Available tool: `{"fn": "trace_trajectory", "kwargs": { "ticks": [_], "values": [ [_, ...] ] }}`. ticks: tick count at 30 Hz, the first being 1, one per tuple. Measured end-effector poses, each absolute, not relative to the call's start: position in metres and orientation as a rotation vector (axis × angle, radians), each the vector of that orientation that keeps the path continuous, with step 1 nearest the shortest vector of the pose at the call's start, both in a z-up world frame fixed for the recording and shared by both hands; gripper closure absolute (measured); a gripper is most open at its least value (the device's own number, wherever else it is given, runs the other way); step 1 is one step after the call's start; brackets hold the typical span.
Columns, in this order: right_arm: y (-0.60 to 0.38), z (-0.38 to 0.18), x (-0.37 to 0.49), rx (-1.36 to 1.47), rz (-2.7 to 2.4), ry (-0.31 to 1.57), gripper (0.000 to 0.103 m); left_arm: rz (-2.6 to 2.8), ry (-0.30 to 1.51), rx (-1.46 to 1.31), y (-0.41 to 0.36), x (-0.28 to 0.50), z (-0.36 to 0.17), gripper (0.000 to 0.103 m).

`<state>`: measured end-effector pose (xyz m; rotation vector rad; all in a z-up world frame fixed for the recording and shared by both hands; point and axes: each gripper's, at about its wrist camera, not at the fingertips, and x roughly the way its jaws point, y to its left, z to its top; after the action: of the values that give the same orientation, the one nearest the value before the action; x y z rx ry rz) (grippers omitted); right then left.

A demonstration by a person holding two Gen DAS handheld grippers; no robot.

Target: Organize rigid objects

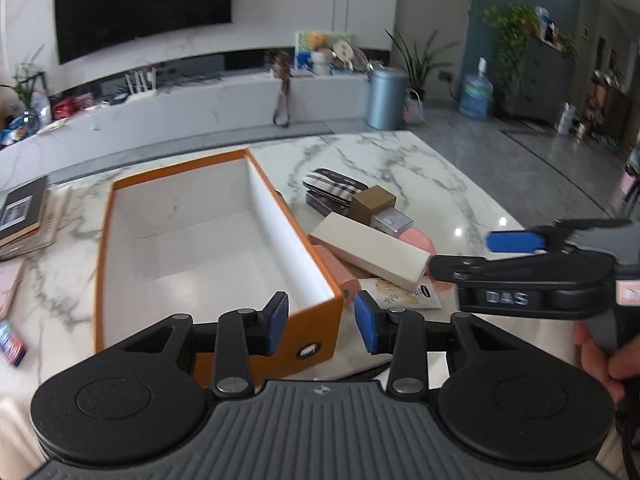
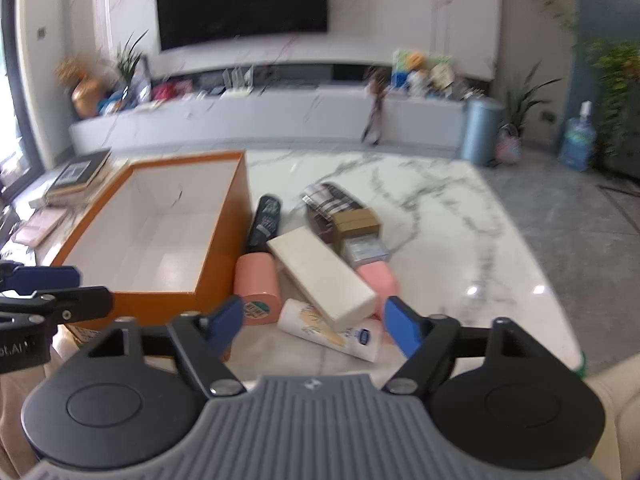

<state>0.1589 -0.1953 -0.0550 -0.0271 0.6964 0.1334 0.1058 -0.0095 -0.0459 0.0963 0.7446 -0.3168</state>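
Note:
An empty orange box (image 1: pixel 308 330) with a white inside stands on the marble table, also in the right wrist view (image 2: pixel 224 264). Right of it lies a pile: a long cream box (image 2: pixel 324 276), a pink cylinder (image 2: pixel 256 292), a white tube (image 2: pixel 332 332), a striped case (image 2: pixel 332 200), a small gold box (image 2: pixel 356 222) and a dark tube (image 2: pixel 266 216). My left gripper (image 1: pixel 322 322) is open above the orange box's near corner. My right gripper (image 2: pixel 316 326) is open just short of the white tube and the cream box (image 1: pixel 372 252), touching neither.
A stack of books (image 1: pixel 22 216) lies at the table's left end. The table's rounded edge (image 2: pixel 560 320) drops to grey floor on the right. A hand (image 1: pixel 600 356) holds the right gripper's handle. A TV console runs along the far wall.

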Motion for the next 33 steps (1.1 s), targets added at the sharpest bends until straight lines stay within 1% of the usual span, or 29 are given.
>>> {"fn": "trace_trajectory", "kwargs": {
  "ticks": [2,4,12,17,19,20,22,24,25,29,33],
  "values": [
    [-0.193,-0.058,0.181,-0.037,0.146,0.738,0.039,-0.333,0.775,0.12,-0.014,0.122,-0.051,0.057],
    [-0.189,-0.063,0.2,-0.04,0.171,0.769,0.049,-0.34,0.806,0.117,-0.018,0.138,-0.055,0.057],
    [-0.188,-0.087,0.268,-0.065,0.22,0.889,0.049,-0.31,0.956,0.108,-0.028,0.212,-0.071,0.058],
    [-0.19,-0.106,0.305,-0.124,0.263,0.956,0.043,-0.287,1.03,0.156,-0.036,0.242,-0.082,0.068],
    [-0.189,-0.112,0.315,-0.144,0.287,0.966,0.043,-0.28,1.054,0.172,-0.039,0.251,-0.087,0.075],
    [-0.188,-0.115,0.32,-0.151,0.303,0.969,0.042,-0.284,1.065,0.177,-0.039,0.253,-0.089,0.076],
    [-0.188,-0.121,0.328,-0.157,0.329,0.977,0.039,-0.302,1.078,0.184,-0.041,0.257,-0.09,0.082],
    [-0.189,-0.127,0.335,-0.162,0.349,0.988,0.038,-0.312,1.085,0.199,-0.042,0.258,-0.09,0.083],
    [-0.189,-0.129,0.338,-0.17,0.353,0.986,0.036,-0.316,1.088,0.206,-0.042,0.259,-0.09,0.083],
    [-0.191,-0.136,0.353,-0.165,0.375,1.005,0.036,-0.316,1.106,0.202,-0.033,0.261,-0.088,0.084],
    [-0.192,-0.143,0.364,-0.139,0.406,1.029,0.036,-0.268,1.113,0.223,-0.019,0.264,-0.088,0.09]
  ]
}}
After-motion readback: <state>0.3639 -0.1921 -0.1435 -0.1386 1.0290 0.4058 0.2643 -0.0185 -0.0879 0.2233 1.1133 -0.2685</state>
